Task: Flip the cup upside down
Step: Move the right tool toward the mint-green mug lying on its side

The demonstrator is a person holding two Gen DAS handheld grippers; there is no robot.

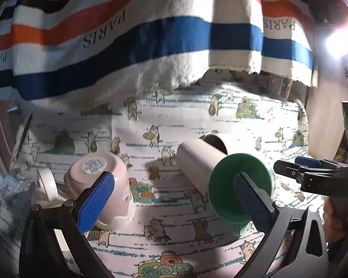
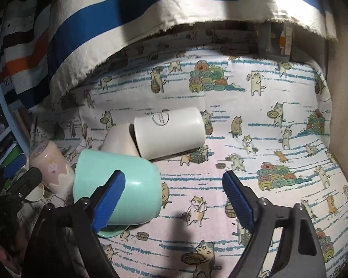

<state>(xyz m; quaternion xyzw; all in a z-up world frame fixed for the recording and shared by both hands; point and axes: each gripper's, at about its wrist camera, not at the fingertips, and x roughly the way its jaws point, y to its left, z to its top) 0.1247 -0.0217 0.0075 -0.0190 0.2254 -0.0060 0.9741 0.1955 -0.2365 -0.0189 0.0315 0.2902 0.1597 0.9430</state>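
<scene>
While the left gripper (image 1: 174, 197) hangs low over the cat-printed cloth (image 1: 174, 238) that covers the desk, its jaws stand wide apart with nothing between them. The blue-padded left finger (image 1: 96, 202) lies in front of a pale pink ceramic cup (image 1: 99, 178), which is upside down with its labelled base facing up. The right finger crosses the front of a mint-green plastic cup (image 1: 239, 185) (a handle shows below it); this green cup is upside down too, its rim on the cloth in the right wrist view (image 2: 118, 185).

Behind the green cup, a white cylindrical mug (image 2: 169, 132) with a printed heart outline lies on its side on the cloth, and a second pale cup (image 2: 120, 141) lies tipped just beside it, the two touching or nearly so. The pink cup (image 2: 55, 166) stands at the green cup's far left.

The right gripper (image 2: 174, 199) also has its jaws spread wide and grips nothing; its left finger (image 2: 109, 201) overlaps the green cup's wall, though I cannot tell whether it touches. A striped towel (image 1: 150, 34) in blue, orange and white, printed PARIS, hangs along the back.
</scene>
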